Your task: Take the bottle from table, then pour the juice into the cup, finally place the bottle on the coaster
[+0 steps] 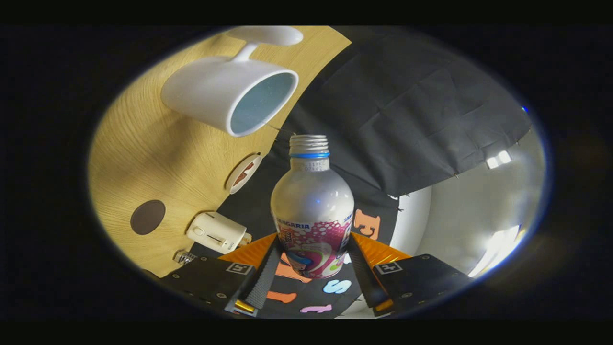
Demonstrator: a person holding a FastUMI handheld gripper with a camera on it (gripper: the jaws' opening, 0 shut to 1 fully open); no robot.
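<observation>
Gripper (pixel 313 258) clamped on bottle (pixel 312 225), one finger pressed to each side of the printed lower body. Bottle held clear of table (pixel 143 158), neck pointing forward, cap off, threaded mouth bare with a blue ring just under it. Bottle base hidden between the fingers. View tipped hard sideways, so table stands like a wall beside the bottle. White cup (pixel 230 93) on that table, beyond and to the side of the bottle mouth, opening turned toward the camera; inside pale, contents hard to make out. Handle partly cut by a white shape behind it, unclear what. Round coaster (pixel 244 173) near the table edge, seen almost edge-on, pattern unreadable. Dark brown round patch (pixel 147 217) farther along the wood. Small white boxy device (pixel 216 232) just beside one finger, partly hidden. Black cloth (pixel 412 110) behind the bottle.
</observation>
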